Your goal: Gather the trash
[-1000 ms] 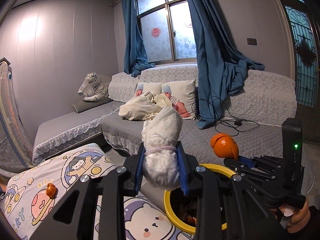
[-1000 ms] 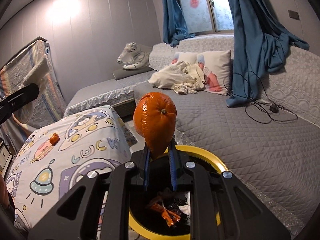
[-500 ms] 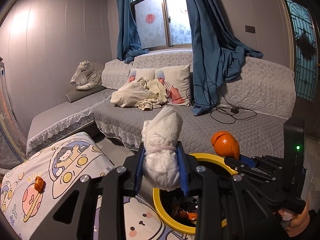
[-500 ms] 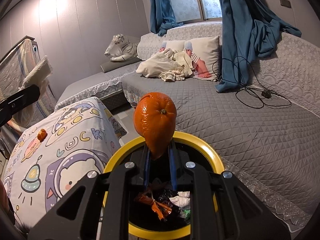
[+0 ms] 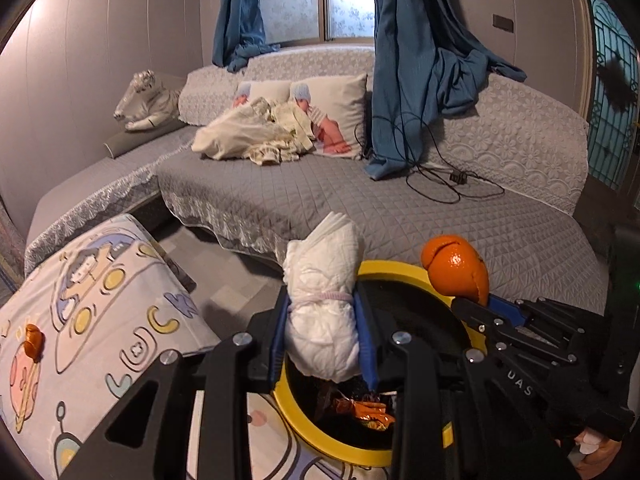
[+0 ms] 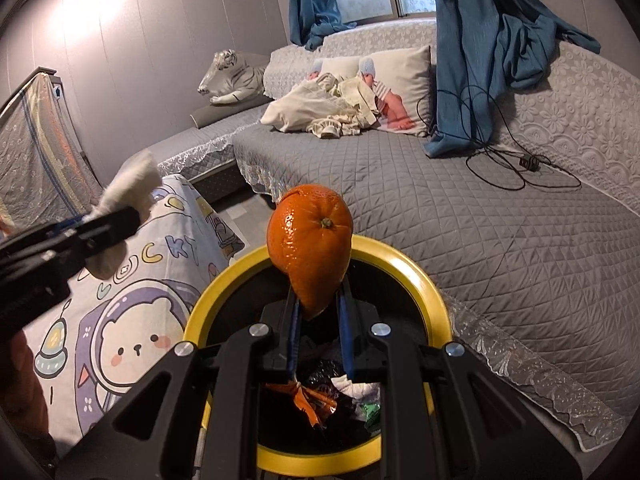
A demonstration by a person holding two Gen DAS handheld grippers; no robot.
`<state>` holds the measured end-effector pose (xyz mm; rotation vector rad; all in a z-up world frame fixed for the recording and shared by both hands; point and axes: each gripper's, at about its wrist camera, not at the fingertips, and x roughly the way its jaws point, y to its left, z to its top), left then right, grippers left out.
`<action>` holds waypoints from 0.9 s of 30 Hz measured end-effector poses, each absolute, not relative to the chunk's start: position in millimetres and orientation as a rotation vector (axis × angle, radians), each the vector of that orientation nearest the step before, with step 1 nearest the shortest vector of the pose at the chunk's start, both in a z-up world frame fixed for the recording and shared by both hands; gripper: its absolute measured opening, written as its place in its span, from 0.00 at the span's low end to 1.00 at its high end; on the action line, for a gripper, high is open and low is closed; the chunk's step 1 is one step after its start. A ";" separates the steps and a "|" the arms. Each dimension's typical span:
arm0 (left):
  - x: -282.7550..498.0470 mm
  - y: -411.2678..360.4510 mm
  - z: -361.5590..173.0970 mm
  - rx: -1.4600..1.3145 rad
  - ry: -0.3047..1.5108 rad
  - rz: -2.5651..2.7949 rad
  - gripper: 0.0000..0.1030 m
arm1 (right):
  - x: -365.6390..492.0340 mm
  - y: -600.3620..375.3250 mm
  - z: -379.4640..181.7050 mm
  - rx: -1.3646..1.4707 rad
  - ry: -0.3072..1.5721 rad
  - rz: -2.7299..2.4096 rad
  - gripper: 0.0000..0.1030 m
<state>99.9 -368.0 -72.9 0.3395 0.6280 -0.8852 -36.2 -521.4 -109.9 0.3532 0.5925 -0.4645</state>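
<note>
Orange peel (image 6: 310,246) upright, pinched base, over yellow-rimmed bin (image 6: 432,292)

The left gripper (image 5: 323,342) is built of matte black angular struts joined by round silver screws, with blue pads lining the inner faces of its fingers. The right gripper (image 6: 319,332) has the same black linkage, silver screw heads and blue liners (pale letters, seemingly "UAS", mark one strut in the left wrist view). Sleeves are not visible.
</note>
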 end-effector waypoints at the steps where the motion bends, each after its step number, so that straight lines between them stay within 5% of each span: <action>1: 102.2 -371.9 -79.5 0.345 0.645 -0.882 0.27 | -35.3 -522.1 -112.5 0.354 0.601 -0.468 0.15; 16: 124.8 -393.3 -117.0 0.344 0.794 -0.904 0.29 | -22.5 -537.4 -138.1 0.363 0.692 -0.495 0.16; 18: 127.9 -393.3 -119.8 0.338 0.807 -0.914 0.37 | -20.8 -539.8 -139.5 0.352 0.698 -0.513 0.16; 19: 129.0 -392.3 -120.4 0.332 0.811 -0.907 0.52 | -20.8 -541.0 -139.3 0.363 0.700 -0.508 0.18; 20: 131.6 -390.2 -121.2 0.319 0.818 -0.899 0.65 | -21.8 -542.2 -138.7 0.370 0.699 -0.514 0.33; 22: 138.0 -385.7 -121.8 0.294 0.829 -0.879 0.66 | -26.1 -545.0 -135.3 0.369 0.675 -0.550 0.47; 27: 156.3 -371.4 -120.4 0.234 0.871 -0.846 0.66 | -34.9 -549.5 -125.3 0.368 0.649 -0.590 0.47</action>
